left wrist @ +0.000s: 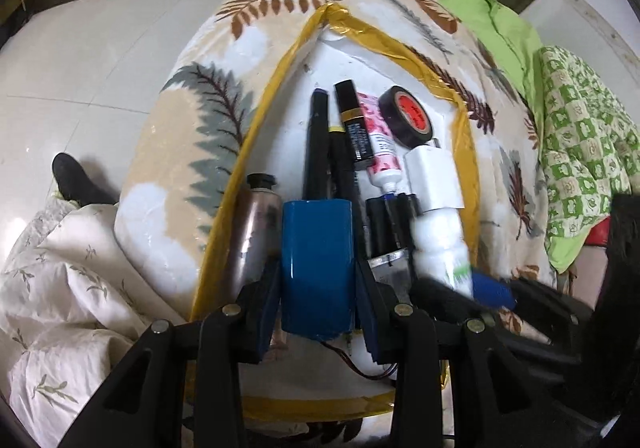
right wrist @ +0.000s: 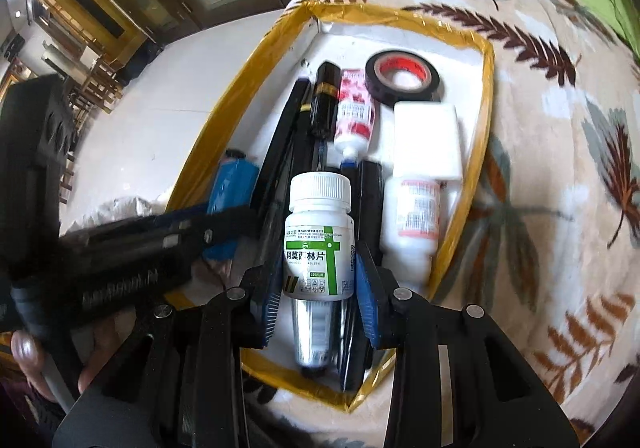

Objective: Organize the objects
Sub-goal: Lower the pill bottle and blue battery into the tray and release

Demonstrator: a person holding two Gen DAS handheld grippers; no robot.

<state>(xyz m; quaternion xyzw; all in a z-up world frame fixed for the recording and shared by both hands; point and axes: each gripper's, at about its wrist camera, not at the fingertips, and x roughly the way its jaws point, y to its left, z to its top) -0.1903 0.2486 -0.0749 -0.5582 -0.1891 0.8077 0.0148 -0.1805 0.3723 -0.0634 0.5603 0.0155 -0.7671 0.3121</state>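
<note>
Left gripper (left wrist: 318,288) clamps blue cylinder (left wrist: 318,264), long axis toward 12 o'clock, over tray (left wrist: 280,72); right gripper (right wrist: 318,288) grips pill bottle (right wrist: 319,236) (upright, cap at 12); free slot lies at 10 o'clock, likely.

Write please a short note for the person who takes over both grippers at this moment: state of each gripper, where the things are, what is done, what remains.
Left gripper: shut on the blue cylinder, held over the near end of the yellow-edged tray.
Right gripper: shut on the white pill bottle, also over the tray.
Done: black tape roll, white charger block, floral tube, black pens and a second white bottle already lie in the tray.
Left: probably set both held items into the tray and release.
</note>
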